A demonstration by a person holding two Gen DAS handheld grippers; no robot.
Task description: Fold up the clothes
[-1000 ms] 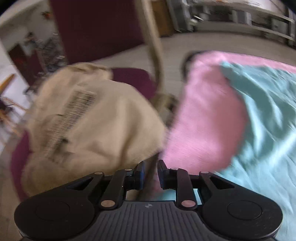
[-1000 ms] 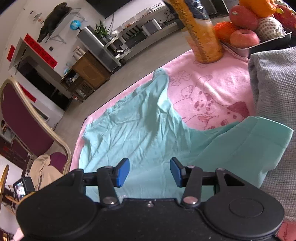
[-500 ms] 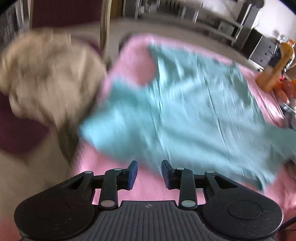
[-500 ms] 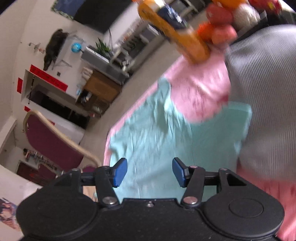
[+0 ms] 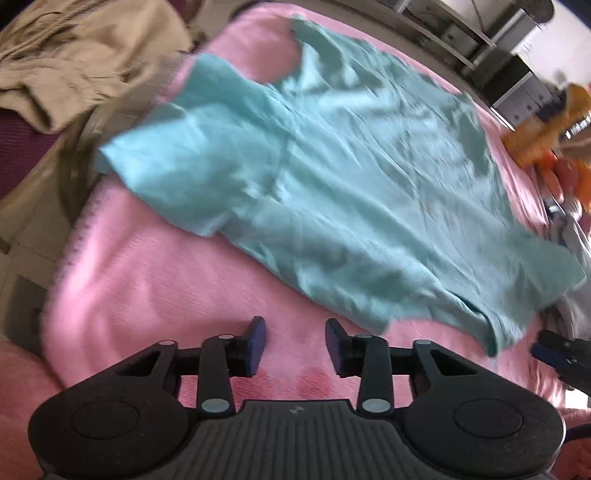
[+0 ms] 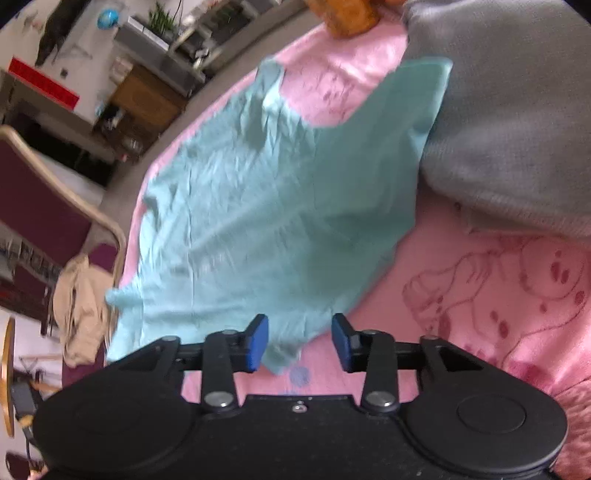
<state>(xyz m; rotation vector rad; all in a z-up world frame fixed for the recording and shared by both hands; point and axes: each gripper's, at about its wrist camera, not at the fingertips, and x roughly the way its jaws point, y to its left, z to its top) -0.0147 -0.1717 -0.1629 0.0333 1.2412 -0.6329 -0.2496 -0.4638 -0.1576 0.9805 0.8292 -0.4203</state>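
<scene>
A teal T-shirt (image 5: 332, 177) lies spread flat, slightly wrinkled, on a pink blanket (image 5: 155, 280). My left gripper (image 5: 295, 343) hovers over bare blanket just short of the shirt's near edge. Its jaws are opening and nothing is between them. In the right wrist view the same shirt (image 6: 266, 206) fills the middle. My right gripper (image 6: 300, 341) is low over the shirt's near corner. Its jaws are closing with that corner of cloth lying between them, and the blue pads (image 6: 258, 338) stand apart from the fabric.
A folded grey garment (image 6: 517, 129) lies on the blanket to the right, touching the shirt's sleeve. A beige garment (image 5: 74, 55) is heaped on a maroon chair (image 6: 33, 192) beside the table. An orange bottle (image 6: 347, 14) and fruit (image 5: 565, 173) stand at the far end.
The left view swung from the beige garment on the chair over to the teal shirt, and its jaws widened. The right gripper dropped toward the shirt's near corner and its jaws narrowed.
</scene>
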